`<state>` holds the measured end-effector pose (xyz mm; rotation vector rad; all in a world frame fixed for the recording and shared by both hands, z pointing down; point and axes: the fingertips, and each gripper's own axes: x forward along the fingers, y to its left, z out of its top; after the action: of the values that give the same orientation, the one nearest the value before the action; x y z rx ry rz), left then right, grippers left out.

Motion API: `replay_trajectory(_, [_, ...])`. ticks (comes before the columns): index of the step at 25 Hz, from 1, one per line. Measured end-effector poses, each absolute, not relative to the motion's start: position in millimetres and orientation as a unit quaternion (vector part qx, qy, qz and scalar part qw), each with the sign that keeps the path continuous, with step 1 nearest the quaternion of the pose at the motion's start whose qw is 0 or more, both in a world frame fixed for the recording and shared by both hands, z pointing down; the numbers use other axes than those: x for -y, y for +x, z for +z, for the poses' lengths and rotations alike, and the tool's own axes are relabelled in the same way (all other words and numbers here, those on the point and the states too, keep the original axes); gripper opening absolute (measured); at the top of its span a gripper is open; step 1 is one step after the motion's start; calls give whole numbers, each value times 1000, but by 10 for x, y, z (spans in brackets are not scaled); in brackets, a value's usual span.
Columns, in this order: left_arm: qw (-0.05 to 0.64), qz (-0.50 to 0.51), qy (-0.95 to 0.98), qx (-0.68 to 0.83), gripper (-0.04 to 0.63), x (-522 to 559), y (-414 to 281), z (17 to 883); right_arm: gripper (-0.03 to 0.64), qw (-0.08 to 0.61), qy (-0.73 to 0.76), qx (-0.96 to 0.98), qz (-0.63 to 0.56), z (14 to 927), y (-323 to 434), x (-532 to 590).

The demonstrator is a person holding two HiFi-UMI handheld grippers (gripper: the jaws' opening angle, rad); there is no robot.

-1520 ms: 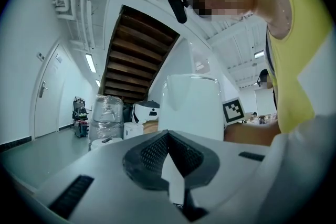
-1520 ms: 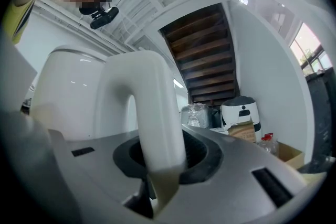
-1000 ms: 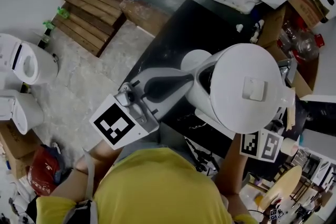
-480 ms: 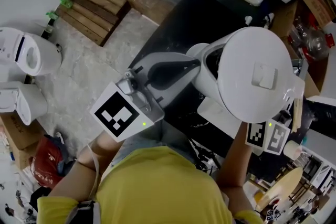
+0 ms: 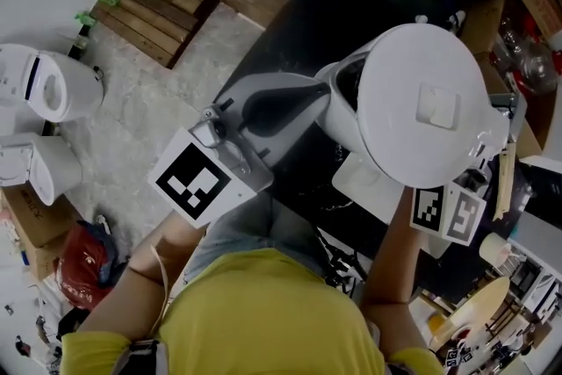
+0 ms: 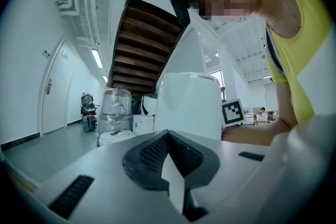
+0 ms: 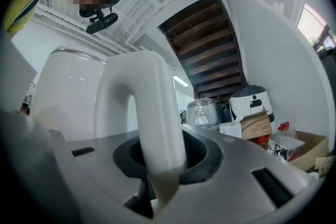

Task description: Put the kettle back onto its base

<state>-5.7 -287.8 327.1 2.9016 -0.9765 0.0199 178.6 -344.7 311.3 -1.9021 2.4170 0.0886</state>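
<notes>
The white kettle [image 5: 430,101] is held over the black worktop [image 5: 303,31], just above its flat white base [image 5: 360,180], with the fingers of the right gripper [image 7: 160,157] clamped on the handle [image 7: 152,102], while the left gripper [image 6: 168,136], its fingers together and empty, points at the kettle's side.

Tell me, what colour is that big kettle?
The kettle is plain white; the head view shows it best.
</notes>
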Motion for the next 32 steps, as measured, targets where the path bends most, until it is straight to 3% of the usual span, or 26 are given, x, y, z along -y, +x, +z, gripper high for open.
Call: replay_trajectory(32, [74,8,934,350,5,3047,-106,3673,94,33,-622,-782,35,3410,1694,3584])
